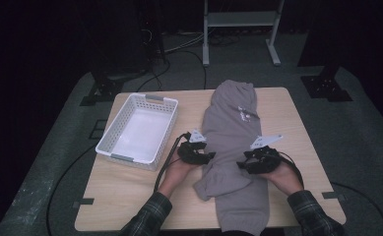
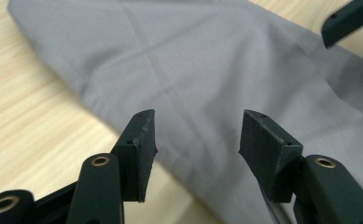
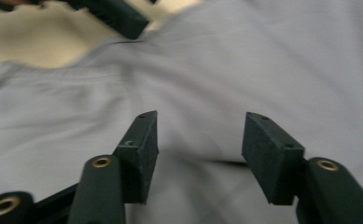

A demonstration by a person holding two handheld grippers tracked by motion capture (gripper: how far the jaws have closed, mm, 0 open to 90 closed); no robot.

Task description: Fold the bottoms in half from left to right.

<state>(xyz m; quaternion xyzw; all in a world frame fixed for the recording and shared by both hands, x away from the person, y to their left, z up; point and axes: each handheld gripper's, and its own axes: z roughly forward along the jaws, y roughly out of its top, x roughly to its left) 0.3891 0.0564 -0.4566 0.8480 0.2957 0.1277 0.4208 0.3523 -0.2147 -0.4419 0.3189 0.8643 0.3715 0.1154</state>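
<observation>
I have the grey garment (image 1: 233, 147) lying lengthwise down the tabletop (image 1: 130, 196), its long axis running away from me, directly between my two tools. The left tool (image 1: 199, 156) sits at its left edge and the right tool (image 1: 250, 164) over its right half, about equally near. In both gripper views the jaws stand half open above the cloth, gripping nothing; the white basket (image 1: 111, 147) stays off beyond my left tool.

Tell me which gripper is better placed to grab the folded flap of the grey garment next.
Left, probably. The left gripper sits open at the grey garment edge, right above the folded flap; the right gripper hovers open farther across.
</observation>
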